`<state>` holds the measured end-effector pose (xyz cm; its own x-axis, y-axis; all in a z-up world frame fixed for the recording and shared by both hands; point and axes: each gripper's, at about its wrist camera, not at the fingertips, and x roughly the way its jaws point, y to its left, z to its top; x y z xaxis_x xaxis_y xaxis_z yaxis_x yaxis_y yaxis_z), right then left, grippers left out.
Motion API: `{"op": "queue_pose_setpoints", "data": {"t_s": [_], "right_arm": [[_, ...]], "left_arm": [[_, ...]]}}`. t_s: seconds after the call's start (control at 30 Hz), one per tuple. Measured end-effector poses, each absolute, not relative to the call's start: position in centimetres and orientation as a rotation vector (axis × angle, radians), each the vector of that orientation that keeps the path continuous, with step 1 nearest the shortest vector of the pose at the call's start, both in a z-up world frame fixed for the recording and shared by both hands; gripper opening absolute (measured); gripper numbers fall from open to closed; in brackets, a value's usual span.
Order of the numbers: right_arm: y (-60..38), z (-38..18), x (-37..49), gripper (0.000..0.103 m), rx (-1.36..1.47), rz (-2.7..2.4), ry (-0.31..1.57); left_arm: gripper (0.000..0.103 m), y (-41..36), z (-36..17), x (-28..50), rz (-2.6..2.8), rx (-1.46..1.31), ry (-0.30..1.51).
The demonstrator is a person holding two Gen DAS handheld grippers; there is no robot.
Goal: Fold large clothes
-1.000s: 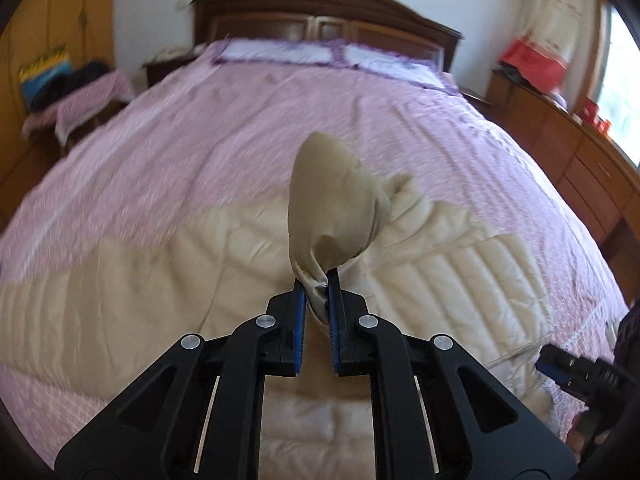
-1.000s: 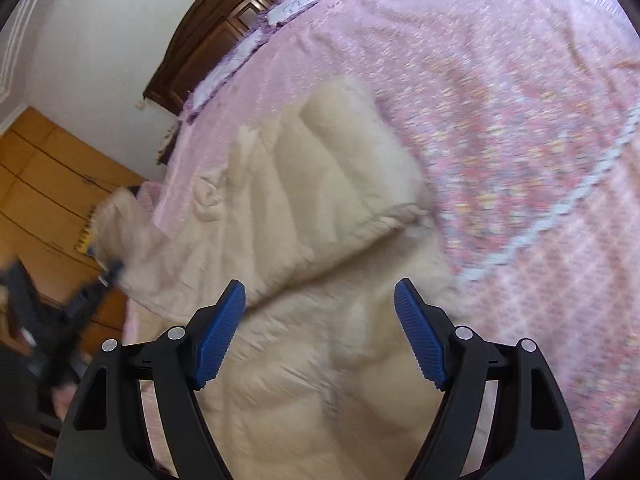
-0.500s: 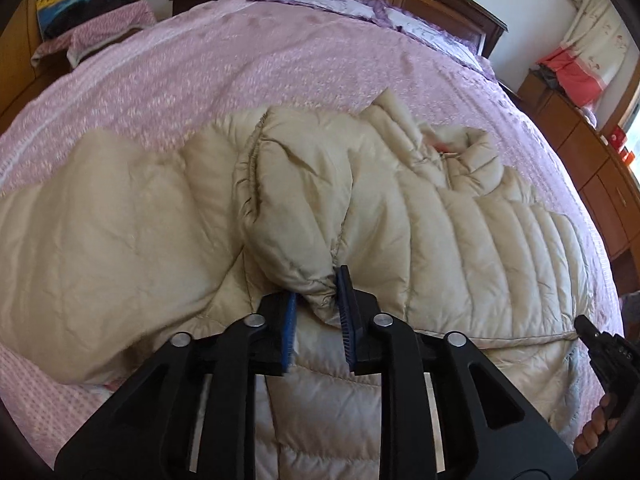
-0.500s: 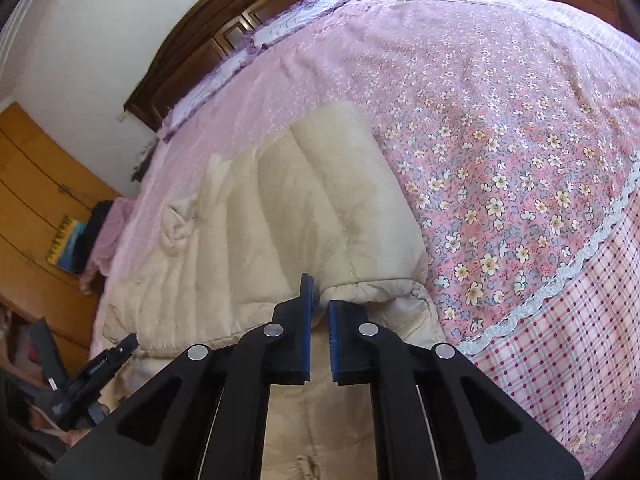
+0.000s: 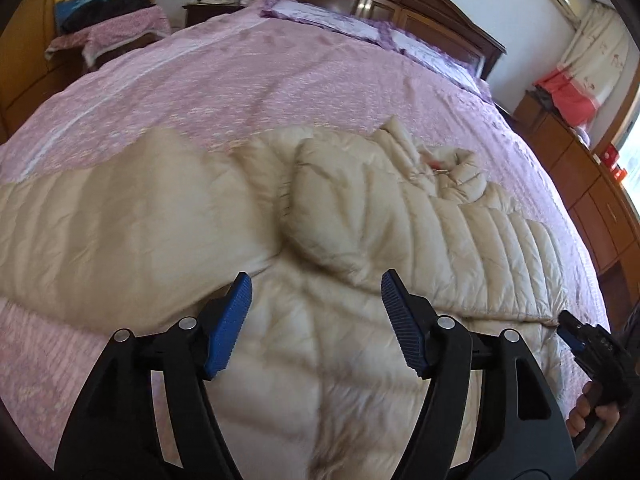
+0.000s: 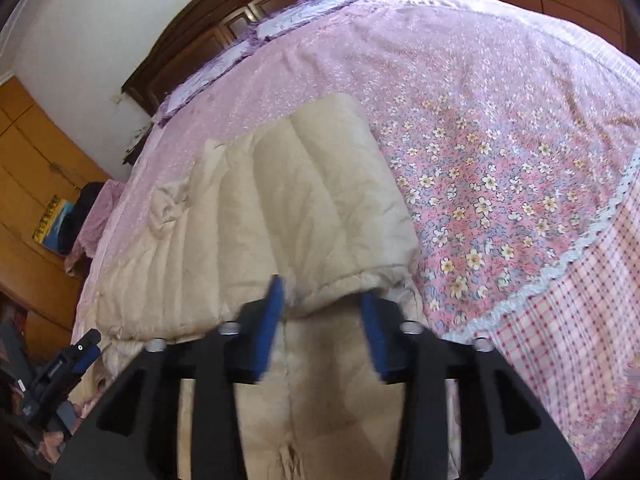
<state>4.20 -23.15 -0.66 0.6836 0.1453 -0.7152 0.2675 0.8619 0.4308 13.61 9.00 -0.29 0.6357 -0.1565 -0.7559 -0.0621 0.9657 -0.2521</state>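
Two claws hang over one beige quilted down jacket (image 5: 400, 232) spread on a bed with a pink floral bedspread (image 5: 280, 88). In the left wrist view the left claw (image 5: 316, 312) has just been opening: its blue pads (image 5: 228, 328) now stand spread, with nothing pressed between them, and the jacket lies under and ahead of it, from 6 o'clock up to about 12 o'clock. A folded-over sleeve forms a puffy mound at 12 o'clock just beyond the fingertips, and the collar sits farther off at about 1 o'clock, toward the dark wooden headboard (image 5: 400, 4). The jacket's long axis here runs from 9 o'clock to 3 o'clock across the bed, one flat panel reaching to the left edge and the ribbed body to the right. The right claw (image 5: 568, 332) shows at 4 o'clock, held in a hand (image 5: 588, 412), close by the jacket's right hem. In the right wrist view the right claw (image 6: 324, 312) is blurred; its jaws have just been opening and stand partly spread, with the jacket's (image 6: 304, 200) rolled edge bunched right at the tips, whether touching I cannot tell. From there the garment stretches away toward 11 o'clock. The left claw (image 6: 84, 348) appears at 8 o'clock.
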Motion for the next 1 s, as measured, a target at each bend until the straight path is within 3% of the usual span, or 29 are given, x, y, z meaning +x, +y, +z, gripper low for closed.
{"op": "queue_pose_setpoints", "data": {"t_s": [0.57,1.0], "right_arm": [[-15.6,0.3,-0.7,0.071,0.322,0.075,0.886],[-12.9,-2.5,-0.5,0.074,0.245,0.037,0.967]], "left_arm": [[0.073,24.4,-2.6,8.7,0.337,-0.429,0.915],[0.074,34.0,-5.9,8.9,0.509,-0.586,0.836]]}}
